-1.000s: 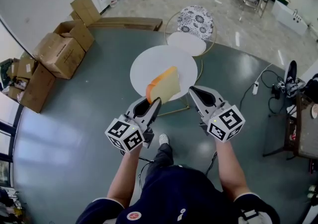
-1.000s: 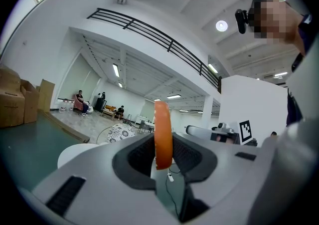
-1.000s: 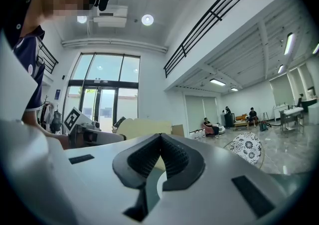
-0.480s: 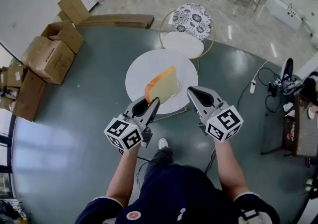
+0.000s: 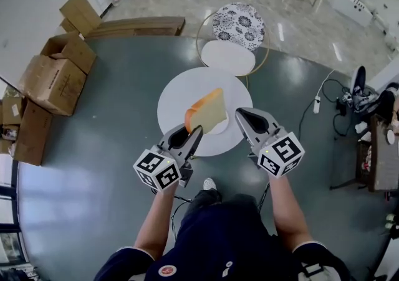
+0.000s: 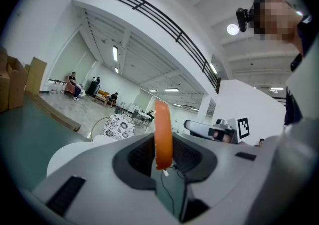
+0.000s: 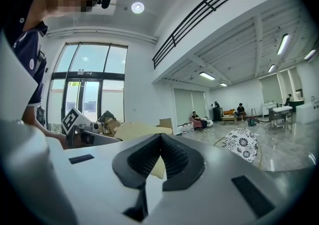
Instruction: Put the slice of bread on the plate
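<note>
A slice of bread [image 5: 206,110] with an orange crust stands on edge, held up over the round white table [image 5: 177,90]. My left gripper [image 5: 195,129] is shut on its lower corner. In the left gripper view the slice [image 6: 163,131] shows edge-on between the pads of the left gripper [image 6: 162,145]. My right gripper [image 5: 239,113] hovers beside the slice on the right, shut with nothing in it; the right gripper [image 7: 160,137] shows its pads meeting in its own view. A faint round outline [image 5: 218,128] lies on the tabletop under the slice; I cannot tell if it is the plate.
Beyond the table stand a smaller white round top [image 5: 228,58] and a floral-cushioned chair [image 5: 239,26] in a thin metal ring. Cardboard boxes [image 5: 53,74] pile up at the left. Cables and a power strip [image 5: 317,105] lie on the floor at the right.
Both grippers moved forward together, carrying the slice farther over the white table. The table and boxes now sit nearer in the head view. Both grips look unchanged.
</note>
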Demonstrator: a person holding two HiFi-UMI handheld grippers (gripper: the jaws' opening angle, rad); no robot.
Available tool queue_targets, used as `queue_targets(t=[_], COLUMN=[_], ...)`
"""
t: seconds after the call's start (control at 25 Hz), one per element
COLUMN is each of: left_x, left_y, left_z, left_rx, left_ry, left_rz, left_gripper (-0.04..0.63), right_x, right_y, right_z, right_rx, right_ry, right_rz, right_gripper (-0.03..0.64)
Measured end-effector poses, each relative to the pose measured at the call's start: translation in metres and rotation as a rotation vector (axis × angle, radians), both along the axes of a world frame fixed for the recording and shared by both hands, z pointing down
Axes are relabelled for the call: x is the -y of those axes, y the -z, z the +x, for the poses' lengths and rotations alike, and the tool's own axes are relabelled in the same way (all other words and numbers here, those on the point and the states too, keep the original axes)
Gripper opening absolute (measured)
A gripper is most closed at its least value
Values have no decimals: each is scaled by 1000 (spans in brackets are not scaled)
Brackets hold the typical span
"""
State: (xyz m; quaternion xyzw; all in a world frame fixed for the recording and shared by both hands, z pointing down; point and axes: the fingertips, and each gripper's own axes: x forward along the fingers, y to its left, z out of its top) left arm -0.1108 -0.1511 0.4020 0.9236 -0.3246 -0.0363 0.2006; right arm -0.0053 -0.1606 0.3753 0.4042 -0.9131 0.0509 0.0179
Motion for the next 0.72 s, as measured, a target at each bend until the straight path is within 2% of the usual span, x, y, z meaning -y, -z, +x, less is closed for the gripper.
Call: queue_targets(t=[0.36, 0.72], left_x=[21, 29], left_y=[-41, -66], left_z=[1, 14], left_rx=[-15, -22], left_ry=[-20, 25], left_rz=[-90, -184], left_gripper=[97, 97], right_x=[22, 42], right_y=[-30, -56], right_z=[-4, 7], right_rx=[-25, -27], right_ry=[-9, 35], right_rz=[-49, -102], right_gripper=[6, 6])
